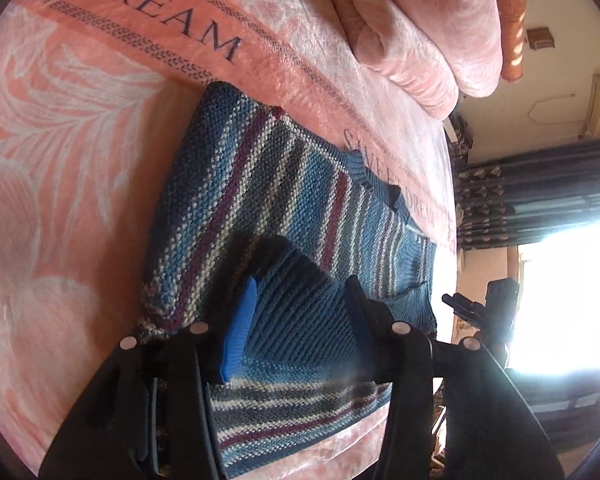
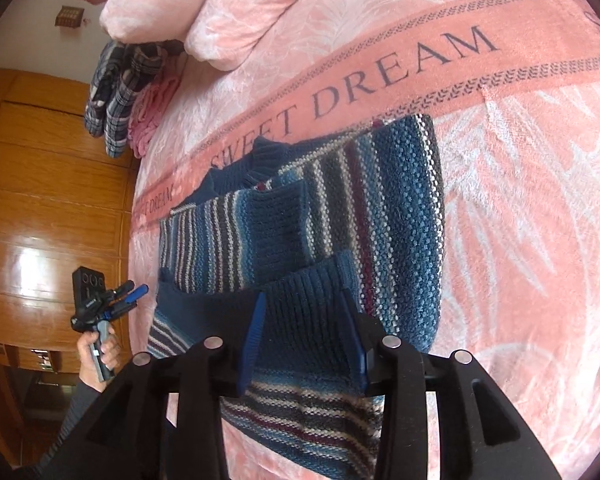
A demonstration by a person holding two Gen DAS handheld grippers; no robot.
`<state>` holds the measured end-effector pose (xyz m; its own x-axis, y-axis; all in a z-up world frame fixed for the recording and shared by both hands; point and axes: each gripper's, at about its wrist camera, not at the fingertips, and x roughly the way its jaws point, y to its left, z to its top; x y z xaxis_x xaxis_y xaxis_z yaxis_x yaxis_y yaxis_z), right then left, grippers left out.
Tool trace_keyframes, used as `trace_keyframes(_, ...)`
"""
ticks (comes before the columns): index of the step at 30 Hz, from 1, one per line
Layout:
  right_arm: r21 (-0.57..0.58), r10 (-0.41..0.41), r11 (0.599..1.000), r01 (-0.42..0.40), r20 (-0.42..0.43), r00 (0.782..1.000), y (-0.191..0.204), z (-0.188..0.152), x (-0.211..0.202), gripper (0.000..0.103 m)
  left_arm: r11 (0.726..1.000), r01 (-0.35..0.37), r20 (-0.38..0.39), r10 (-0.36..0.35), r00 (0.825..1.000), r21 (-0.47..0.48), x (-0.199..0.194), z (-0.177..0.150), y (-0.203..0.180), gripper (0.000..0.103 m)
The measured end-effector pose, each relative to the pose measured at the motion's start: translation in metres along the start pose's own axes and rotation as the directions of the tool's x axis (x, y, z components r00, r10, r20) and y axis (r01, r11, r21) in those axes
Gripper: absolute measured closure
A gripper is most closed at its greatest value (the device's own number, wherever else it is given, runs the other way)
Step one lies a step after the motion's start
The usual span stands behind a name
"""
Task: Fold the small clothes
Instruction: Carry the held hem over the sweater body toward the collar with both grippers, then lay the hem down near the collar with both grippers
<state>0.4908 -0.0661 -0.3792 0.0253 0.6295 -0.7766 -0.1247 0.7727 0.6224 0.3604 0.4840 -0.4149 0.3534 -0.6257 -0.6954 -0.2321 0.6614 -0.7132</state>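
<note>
A blue knitted sweater [image 1: 260,184] [image 2: 400,208] with white and maroon stripes lies folded on the pink blanket, its hem hanging over the bed's edge. A ribbed blue cuff [image 1: 296,280] [image 2: 308,292] lies on top of it. My left gripper [image 1: 300,316] is open, and the cuff shows between its blue pads. My right gripper [image 2: 306,320] is open too, framing the same ribbed cuff. I cannot tell whether either one touches the knit. Each gripper also shows small in the other's view, off the bed's edge: the left gripper [image 2: 134,290] held by a hand, and the right gripper [image 1: 460,304].
The pink "SWEET DREAM" blanket [image 1: 60,160] [image 2: 520,240] covers the bed. A folded pink quilt [image 1: 412,28] [image 2: 220,12] lies at the far end, with a plaid garment [image 2: 116,80] beside it. A wooden wardrobe [image 2: 40,200] stands past the bed's edge. A bright window [image 1: 572,288] and a dark curtain [image 1: 540,188] are on the other side.
</note>
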Motion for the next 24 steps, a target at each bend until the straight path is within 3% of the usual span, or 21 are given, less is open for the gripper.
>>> trace_keyframes(3, -0.014, -0.024, 1.0, 0.023, -0.035, 0.999, -0.007, -0.002, 0.012, 0.064, 0.997, -0.056, -0.05, 0.059, 0.997, 0.056, 0.016, 0.008, 0.003, 0.057)
trace_keyframes(9, -0.021, -0.008, 1.0, 0.007, -0.067, 0.998, -0.015, -0.003, 0.024, 0.062, 0.981, -0.092, -0.133, 0.116, 0.984, 0.17, 0.042, 0.01, -0.001, 0.054)
trace_keyframes(12, -0.023, -0.005, 1.0, 0.003, -0.08, 0.997, -0.018, -0.002, 0.027, 0.062, 0.979, -0.093, -0.146, 0.12, 0.982, 0.182, 0.046, 0.012, 0.002, 0.054)
trace_keyframes(14, -0.034, -0.005, 0.999, 0.002, -0.085, 0.996, -0.017, -0.002, 0.029, 0.062, 0.98, -0.077, -0.147, 0.105, 0.983, 0.186, 0.046, 0.012, 0.004, 0.06)
trace_keyframes(15, -0.038, -0.003, 0.999, 0.0, -0.085, 0.996, -0.015, -0.002, 0.029, 0.062, 0.978, -0.074, -0.145, 0.103, 0.984, 0.193, 0.045, 0.011, 0.005, 0.068)
trace_keyframes(16, -0.045, -0.002, 0.999, -0.002, -0.085, 0.996, -0.014, -0.002, 0.029, 0.064, 0.976, -0.08, -0.14, 0.109, 0.984, 0.204, 0.045, 0.009, 0.003, 0.083)
trace_keyframes(18, -0.058, -0.007, 0.998, 0.002, -0.081, 0.997, -0.013, -0.004, 0.028, 0.078, 0.967, -0.097, -0.119, 0.127, 0.985, 0.234, 0.042, 0.006, 0.001, 0.094)
trace_keyframes(19, -0.066, -0.011, 0.998, 0.006, -0.076, 0.997, -0.011, -0.005, 0.026, 0.092, 0.967, -0.092, -0.108, 0.12, 0.987, 0.236, 0.041, 0.004, -0.001, 0.095)
trace_keyframes(24, -0.106, -0.012, 0.994, 0.011, -0.002, 1.0, 0.005, -0.018, 0.004, 0.094, 0.968, -0.05, -0.033, 0.06, 0.998, 0.245, 0.017, -0.005, -0.015, 0.096)
